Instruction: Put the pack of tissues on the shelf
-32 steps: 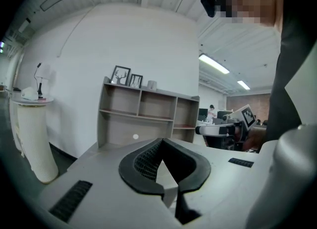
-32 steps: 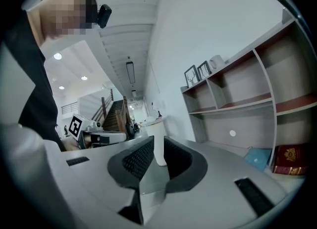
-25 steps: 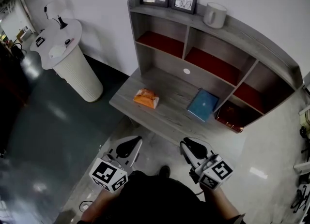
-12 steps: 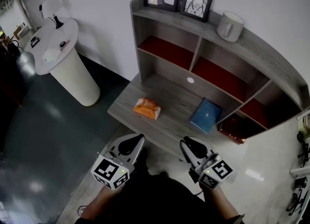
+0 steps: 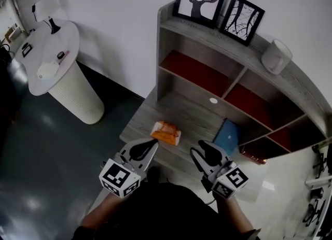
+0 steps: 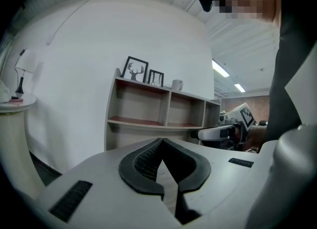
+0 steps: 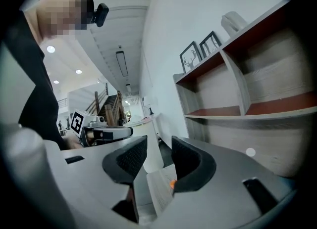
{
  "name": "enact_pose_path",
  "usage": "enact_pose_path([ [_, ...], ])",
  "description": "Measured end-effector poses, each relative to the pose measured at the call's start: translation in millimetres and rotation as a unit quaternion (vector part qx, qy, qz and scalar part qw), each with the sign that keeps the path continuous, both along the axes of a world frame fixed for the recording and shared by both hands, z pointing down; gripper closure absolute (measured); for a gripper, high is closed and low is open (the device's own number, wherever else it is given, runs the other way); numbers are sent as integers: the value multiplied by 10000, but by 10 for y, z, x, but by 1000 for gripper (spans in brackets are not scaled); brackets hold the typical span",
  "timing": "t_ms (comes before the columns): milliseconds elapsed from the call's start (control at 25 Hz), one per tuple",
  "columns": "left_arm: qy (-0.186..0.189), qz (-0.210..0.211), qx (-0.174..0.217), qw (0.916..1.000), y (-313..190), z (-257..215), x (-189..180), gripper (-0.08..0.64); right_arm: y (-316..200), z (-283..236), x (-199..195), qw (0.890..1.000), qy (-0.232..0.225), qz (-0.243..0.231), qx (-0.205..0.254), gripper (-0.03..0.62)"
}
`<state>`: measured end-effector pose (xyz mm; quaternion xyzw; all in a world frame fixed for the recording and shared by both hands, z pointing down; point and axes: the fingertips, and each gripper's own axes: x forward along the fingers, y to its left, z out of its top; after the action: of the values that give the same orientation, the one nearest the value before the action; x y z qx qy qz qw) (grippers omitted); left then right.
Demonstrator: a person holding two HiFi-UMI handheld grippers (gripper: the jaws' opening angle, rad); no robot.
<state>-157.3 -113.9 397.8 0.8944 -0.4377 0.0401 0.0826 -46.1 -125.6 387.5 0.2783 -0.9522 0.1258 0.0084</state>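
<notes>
The grey wooden shelf unit (image 5: 158, 57) fills the centre and right of the head view, its red-lined compartments left bare, so room for the pack can be judged to exist in any of the upper ones. Its desk surface (image 5: 192, 112) runs below them toward the lower centre of the frame. A white ribbed pedestal table (image 5: 75, 94) is seen at the upper left, well apart from the work and seemingly no part of it. The left gripper (image 5: 147, 150) is held low at the lower centre-left, just short of the desk edge; in its own view its jaws are seen pressed together at the tips with nothing between them, so it appears to be kept in reserve. The right gripper (image 5: 205, 153) is held beside it at the lower centre-right; its jaws are opening, a clear gap is shown between the pads (image 7: 132, 161), and nothing is gripped, which reads as readying for a pick-up. A blue notebook (image 5: 231, 136) lies on the desk to the right. The orange pack of tissues (image 5: 166, 132) lies near the desk's front edge, just beyond and between the two grippers, not yet touched.
</notes>
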Motion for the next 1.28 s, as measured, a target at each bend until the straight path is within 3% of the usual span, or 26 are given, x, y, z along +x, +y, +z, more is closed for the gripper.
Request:
enact_pose_path([
  [120,-21,191,-16,9998,-156,37,-165,546,-137,41,-209,9999,108,72,-19,471],
  [320,-88,371,-138,9992,-418,168,-356,546,-365,333,-355,9970,720,150,-243,442],
  [800,-24,439,-348,9984,-866,645,-313,545,-754,1277,-515,9878,1381,-205,-690,403],
  [1000,-489,601,-211,9968,-968,962,-210,545,-889,1738,-541,9852,1442,-279,-885,396],
  [1280,-22,634,-626,9960,-1118,1466,-190,543,-1019,2416,-529,9798,1619,-224,-1149,383],
])
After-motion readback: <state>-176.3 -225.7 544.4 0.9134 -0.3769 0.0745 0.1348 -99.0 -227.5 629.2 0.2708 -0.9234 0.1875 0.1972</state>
